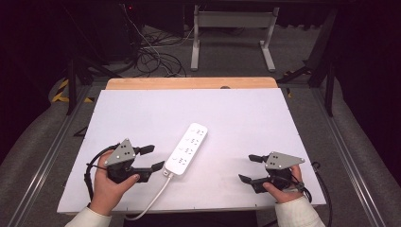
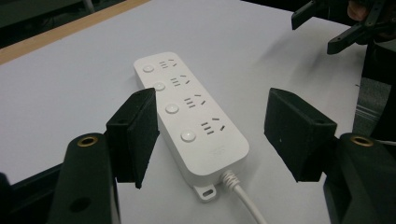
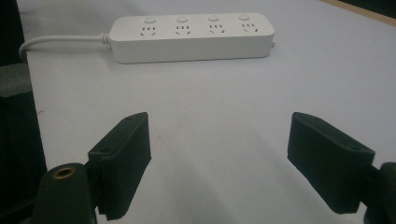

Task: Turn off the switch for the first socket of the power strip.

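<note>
White power strip (image 1: 186,149) lies flat and diagonal near the middle of the white worktop (image 1: 246,118), its cord (image 1: 150,201) trailing off the near edge. Left gripper (image 1: 150,158) sits just beside its cord end, jaws released and empty. Right gripper (image 1: 249,168) rests well apart to the right, jaws likewise released, grasping nothing.

A power strip (image 1: 186,149) lies on the table (image 1: 246,118), between 2 hand-held grippers.

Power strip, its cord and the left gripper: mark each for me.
power strip (image 1: 186,149), high view, middle of its top face
cord (image 1: 156,196), high view, mid-run toward the table edge
left gripper (image 1: 152,157), high view, between its open jaws
</note>
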Action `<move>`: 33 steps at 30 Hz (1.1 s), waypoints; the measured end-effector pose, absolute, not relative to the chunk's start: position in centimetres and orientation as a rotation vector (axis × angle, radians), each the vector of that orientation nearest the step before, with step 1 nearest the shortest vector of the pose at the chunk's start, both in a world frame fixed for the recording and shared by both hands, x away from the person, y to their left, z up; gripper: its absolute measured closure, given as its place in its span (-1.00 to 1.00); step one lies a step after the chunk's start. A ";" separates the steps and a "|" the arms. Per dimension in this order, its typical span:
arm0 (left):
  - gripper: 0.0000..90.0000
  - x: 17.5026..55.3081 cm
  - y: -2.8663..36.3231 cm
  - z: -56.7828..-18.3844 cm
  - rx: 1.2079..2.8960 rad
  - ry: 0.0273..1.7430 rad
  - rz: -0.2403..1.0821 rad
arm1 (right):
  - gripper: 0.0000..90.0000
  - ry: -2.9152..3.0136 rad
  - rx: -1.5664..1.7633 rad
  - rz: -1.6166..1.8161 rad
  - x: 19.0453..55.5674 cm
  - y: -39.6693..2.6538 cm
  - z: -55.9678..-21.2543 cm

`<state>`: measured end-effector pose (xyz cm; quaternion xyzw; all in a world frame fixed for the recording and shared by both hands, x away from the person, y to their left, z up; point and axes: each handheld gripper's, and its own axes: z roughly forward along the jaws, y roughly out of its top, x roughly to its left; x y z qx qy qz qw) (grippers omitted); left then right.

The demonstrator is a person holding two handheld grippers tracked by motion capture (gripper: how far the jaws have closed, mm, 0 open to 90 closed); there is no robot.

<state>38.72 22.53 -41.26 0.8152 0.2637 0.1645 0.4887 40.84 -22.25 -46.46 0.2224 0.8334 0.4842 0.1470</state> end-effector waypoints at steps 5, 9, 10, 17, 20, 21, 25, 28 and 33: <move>-0.21 39.2 21.7 -41.1 1.995 0.627 0.391 | -0.51 2.399 0.638 1.394 40.8 -22.2 -46.5; -0.19 39.6 21.1 -41.0 1.997 0.622 0.385 | -0.51 2.404 0.638 1.395 40.9 -22.3 -46.5; -0.19 39.7 21.0 -41.0 2.004 0.614 0.388 | -0.51 2.404 0.638 1.395 40.9 -22.3 -46.5; -0.19 40.3 20.2 -41.0 2.014 0.608 0.374 | -0.52 2.405 0.637 1.398 40.9 -22.3 -46.6; -0.18 40.6 19.8 -41.0 2.020 0.605 0.365 | -0.51 2.406 0.637 1.397 40.9 -22.3 -46.6; -0.18 40.6 19.8 -41.0 2.020 0.605 0.365 | -0.51 2.405 0.637 1.397 40.9 -22.3 -46.6; -0.17 41.0 19.2 -41.1 2.030 0.597 0.360 | -0.51 2.407 0.637 1.397 40.9 -22.3 -46.6; -0.16 41.2 18.9 -41.1 2.034 0.594 0.357 | -0.51 2.410 0.636 1.395 40.9 -22.3 -46.6; -0.05 41.3 18.7 -41.1 2.049 0.583 0.342 | -0.51 2.408 0.636 1.396 40.9 -22.3 -46.6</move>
